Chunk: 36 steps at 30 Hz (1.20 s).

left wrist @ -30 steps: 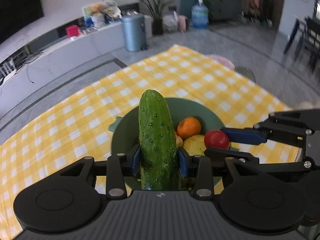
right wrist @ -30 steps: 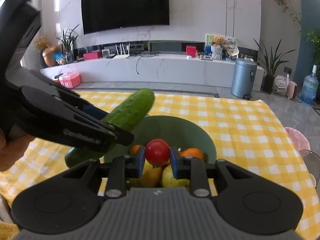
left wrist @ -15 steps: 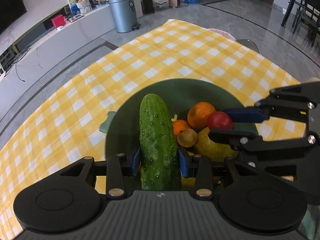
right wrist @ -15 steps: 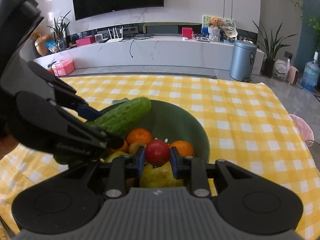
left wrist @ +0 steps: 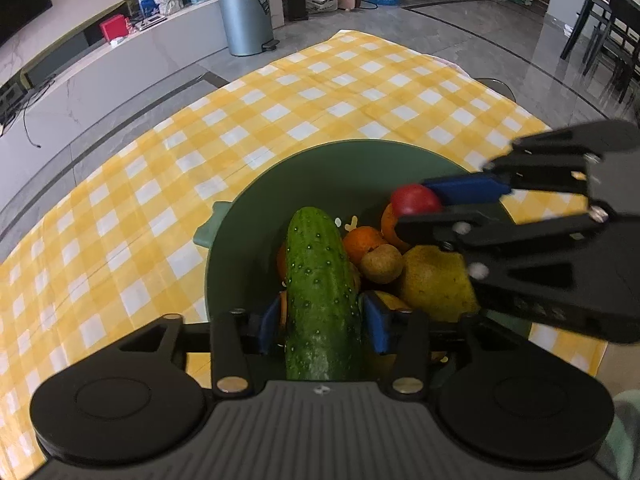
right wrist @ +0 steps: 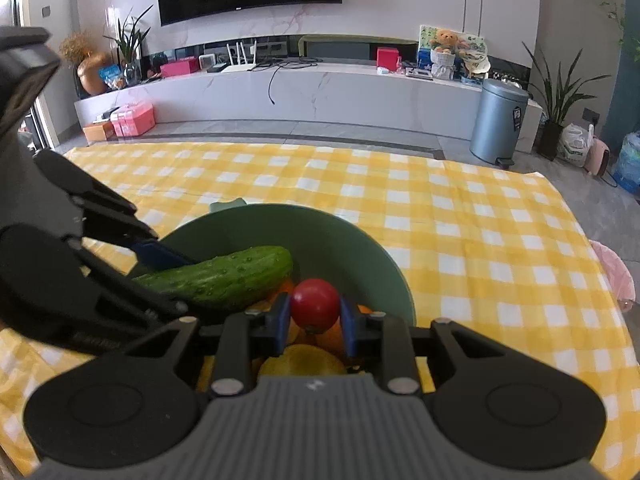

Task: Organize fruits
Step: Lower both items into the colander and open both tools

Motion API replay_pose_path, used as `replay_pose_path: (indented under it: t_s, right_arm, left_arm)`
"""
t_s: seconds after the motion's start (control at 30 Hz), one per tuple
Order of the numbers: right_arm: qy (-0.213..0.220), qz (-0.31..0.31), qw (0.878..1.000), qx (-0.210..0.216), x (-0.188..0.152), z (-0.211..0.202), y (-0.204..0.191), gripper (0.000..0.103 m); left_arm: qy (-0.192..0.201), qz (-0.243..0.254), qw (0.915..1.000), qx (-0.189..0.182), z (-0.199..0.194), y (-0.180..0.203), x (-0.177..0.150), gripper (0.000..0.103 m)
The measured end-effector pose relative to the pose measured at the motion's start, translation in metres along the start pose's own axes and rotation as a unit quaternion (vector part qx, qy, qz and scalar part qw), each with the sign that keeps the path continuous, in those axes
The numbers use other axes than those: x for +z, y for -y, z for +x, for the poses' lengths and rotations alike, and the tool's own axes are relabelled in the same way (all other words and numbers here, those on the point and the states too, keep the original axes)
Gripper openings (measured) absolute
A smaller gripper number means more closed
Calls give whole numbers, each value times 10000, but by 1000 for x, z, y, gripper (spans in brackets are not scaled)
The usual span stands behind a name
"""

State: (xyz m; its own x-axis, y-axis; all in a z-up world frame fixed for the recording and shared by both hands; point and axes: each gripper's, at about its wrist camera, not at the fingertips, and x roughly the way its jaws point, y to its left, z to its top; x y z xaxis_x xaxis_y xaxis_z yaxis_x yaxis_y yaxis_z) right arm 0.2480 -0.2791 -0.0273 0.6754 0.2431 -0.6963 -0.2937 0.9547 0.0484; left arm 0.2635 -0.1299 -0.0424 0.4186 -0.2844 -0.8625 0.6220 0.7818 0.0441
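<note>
A green bowl [left wrist: 256,216] sits on the yellow checked tablecloth and holds oranges [left wrist: 362,240], a small brown fruit [left wrist: 380,264] and a yellow pear [left wrist: 436,284]. My left gripper [left wrist: 322,320] is shut on a green cucumber [left wrist: 320,280], low over the bowl's near side. My right gripper [right wrist: 314,314] is shut on a red tomato [right wrist: 314,304], just above the fruit in the bowl [right wrist: 360,248]. The cucumber [right wrist: 224,276] and left gripper show at the left of the right wrist view; the tomato [left wrist: 414,199] shows at right of the left wrist view.
The checked tablecloth [right wrist: 460,216] covers the table around the bowl. A small pale green item [left wrist: 208,228] lies at the bowl's left rim. Beyond the table are a grey bin [right wrist: 500,120], a long white TV bench [right wrist: 300,92] and dark chairs [left wrist: 600,28].
Both grippers have moved down and forward toward the bowl, still holding the cucumber and the tomato. The bowl looks larger and nearer in both views.
</note>
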Motion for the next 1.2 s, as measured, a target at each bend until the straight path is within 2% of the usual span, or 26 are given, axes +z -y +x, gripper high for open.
replay_pose_path:
  t_s: [0.1, 0.23, 0.6, 0.87, 0.9, 0.93, 0.97, 1.1, 1.2]
  right_arm:
    - [-73, -6, 10000, 30, 7, 9, 0, 23]
    - [-150, -234, 9996, -44, 15, 24, -3, 23]
    - [-482, -430, 9977, -193, 18, 54, -3, 23]
    - [-574, -404, 9973, -235, 23, 51, -7, 25]
    - [-579, -415, 9972, -245, 23, 50, -8, 27]
    - [-549, -429, 9972, -269, 24, 47, -9, 35]
    - [-506, -441, 9973, -287, 25, 44, -10, 38]
    - [-397, -380, 9980, -299, 31, 26, -12, 44]
    - [-235, -266, 9991, -235, 35, 4, -13, 55]
  left_arm:
    - [150, 121, 9998, 43, -7, 3, -2, 68]
    - [460, 124, 9981, 393, -17, 6, -4, 71]
    - [642, -659, 9948, 448, -25, -5, -14, 72]
    - [755, -735, 9934, 463, -41, -1, -21, 72]
    - [781, -731, 9931, 474, -45, 0, -21, 72]
    - [801, -732, 9929, 489, -48, 1, -21, 72]
    - [837, -737, 9925, 491, -53, 2, -22, 72]
    - [1030, -775, 9904, 489, -73, 7, -26, 72]
    - [1233, -847, 9874, 512, -92, 11, -31, 73]
